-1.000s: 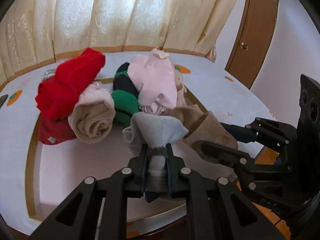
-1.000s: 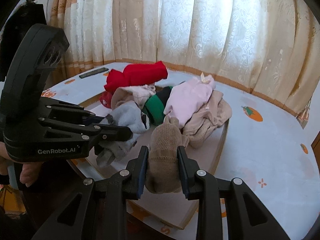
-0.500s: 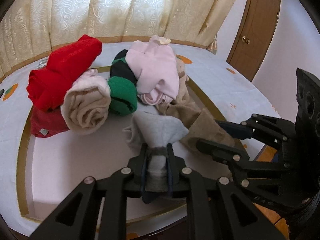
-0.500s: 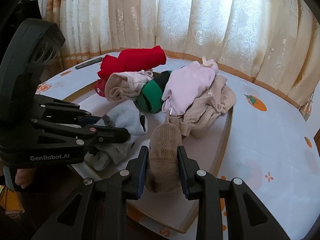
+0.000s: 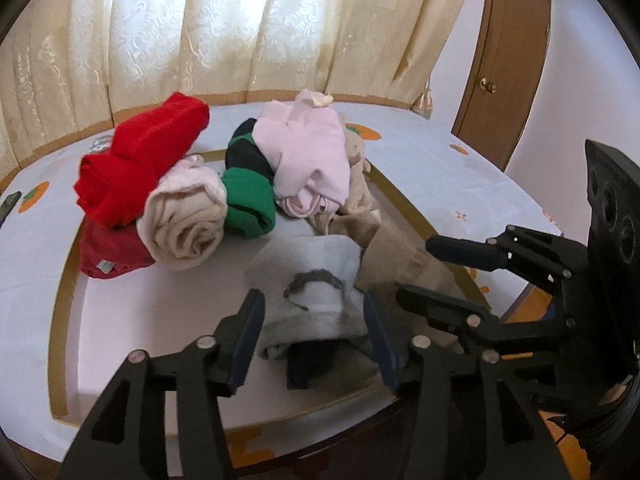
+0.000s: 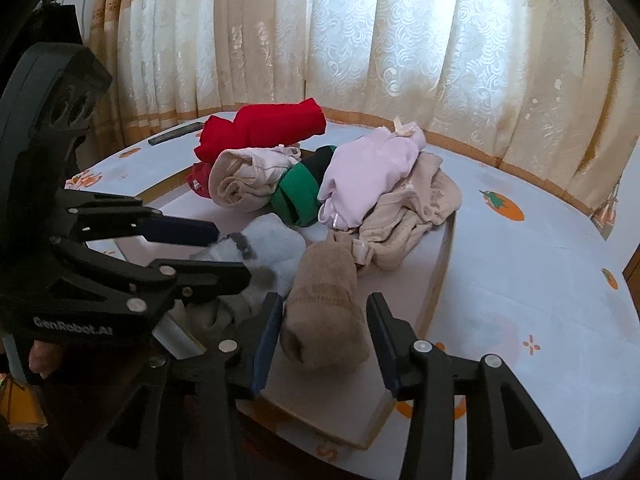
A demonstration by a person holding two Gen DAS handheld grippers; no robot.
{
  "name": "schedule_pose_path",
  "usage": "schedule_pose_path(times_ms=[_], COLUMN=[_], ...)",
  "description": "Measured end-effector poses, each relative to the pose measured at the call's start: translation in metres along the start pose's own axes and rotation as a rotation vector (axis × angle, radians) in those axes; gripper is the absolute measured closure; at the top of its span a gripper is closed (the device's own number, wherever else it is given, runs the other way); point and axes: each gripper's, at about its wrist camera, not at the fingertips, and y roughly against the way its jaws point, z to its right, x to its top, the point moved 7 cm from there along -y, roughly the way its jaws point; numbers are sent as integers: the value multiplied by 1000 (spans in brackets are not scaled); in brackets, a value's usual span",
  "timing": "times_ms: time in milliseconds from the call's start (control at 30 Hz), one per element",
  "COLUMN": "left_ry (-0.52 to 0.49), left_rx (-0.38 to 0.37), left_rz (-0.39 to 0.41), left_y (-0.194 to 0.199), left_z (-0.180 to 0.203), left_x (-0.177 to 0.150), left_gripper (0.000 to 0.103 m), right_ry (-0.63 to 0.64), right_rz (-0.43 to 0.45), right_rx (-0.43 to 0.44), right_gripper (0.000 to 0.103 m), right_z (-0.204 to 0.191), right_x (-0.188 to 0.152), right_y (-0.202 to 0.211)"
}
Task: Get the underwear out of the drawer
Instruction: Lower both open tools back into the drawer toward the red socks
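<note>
Two pieces have just been let go as both tongs opened: the left tongs [image 5: 314, 332] stand apart around the grey piece [image 5: 316, 280], the right tongs [image 6: 322, 338] around the tan piece [image 6: 326, 304], both lying on the near surface [image 6: 520, 280], so backing off comes next.

Far past the fingers hang cream curtains [image 6: 400, 52]. A brown door [image 5: 516, 60] stands off to their right. A dark flat thing [image 6: 176, 133], maybe a remote, lies far left.
</note>
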Motion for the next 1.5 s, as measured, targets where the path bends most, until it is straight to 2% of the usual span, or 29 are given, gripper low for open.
schedule_pose_path(times_ms=[333, 600, 733, 900, 1300, 1500], left_ry=[-85, -148, -186, -202, -261, -369], left_rx=[30, 86, 94, 85, 24, -8], left_rz=[78, 77, 20, -49, -241, -373], left_y=[35, 50, 46, 34, -10, -32], left_z=[11, 8, 7, 6, 22, 36], left_x=[-34, -84, -113, -133, -158, -176], left_gripper=[51, 51, 51, 51, 51, 51], right_ry=[20, 101, 185, 285, 336, 324], right_rz=[60, 58, 37, 2, -90, -117], right_rx=[-15, 4, 29, 36, 36, 32], right_gripper=[55, 55, 54, 54, 54, 54], right_z=[-8, -35, -55, -73, -76, -70], right_x=[-19, -59, -83, -104, -123, -131], right_y=[39, 67, 70, 63, 34, 27])
